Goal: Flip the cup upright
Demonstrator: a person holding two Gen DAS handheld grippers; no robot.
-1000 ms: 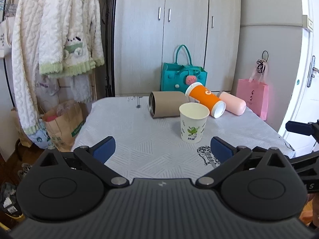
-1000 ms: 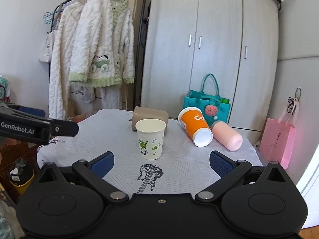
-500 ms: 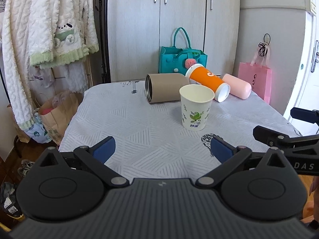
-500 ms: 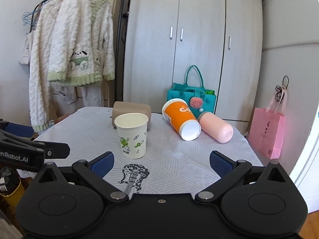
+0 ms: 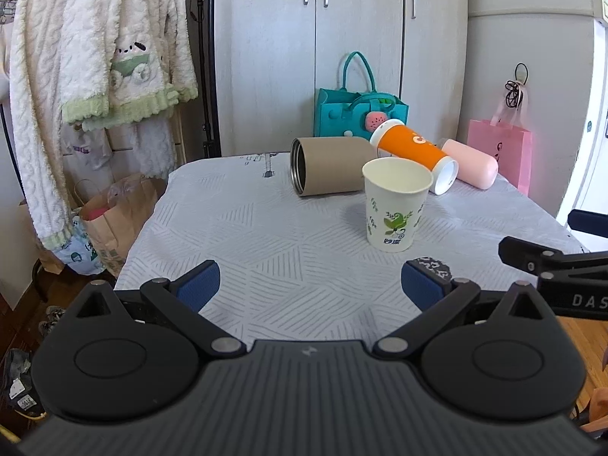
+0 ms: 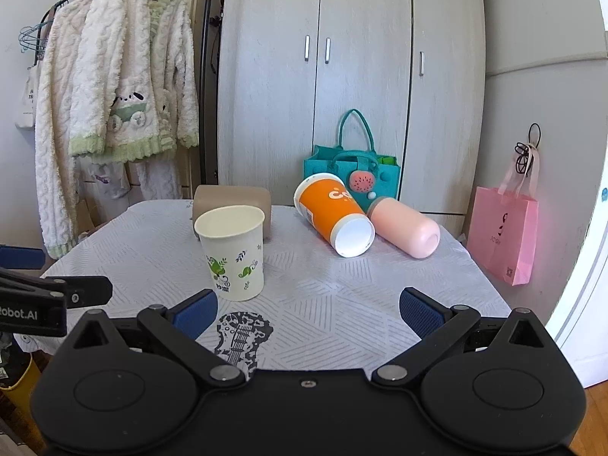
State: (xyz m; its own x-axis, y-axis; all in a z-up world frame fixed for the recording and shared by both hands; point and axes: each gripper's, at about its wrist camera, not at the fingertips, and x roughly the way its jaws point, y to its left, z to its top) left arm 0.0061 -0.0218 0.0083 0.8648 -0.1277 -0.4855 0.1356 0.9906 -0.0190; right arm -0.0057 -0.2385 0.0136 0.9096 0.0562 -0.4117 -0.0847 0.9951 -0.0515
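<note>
Fingers of both grippers spread wide, empty, short of paper cup.

Both cameras sit low at the table's near edge, facing the far wardrobe. The left wrist view looks from the near left, angled slightly rightward; the right wrist view from the near right. Both take in the paper cup and the tipped cups behind it, and each catches the other gripper at its edge.
</note>
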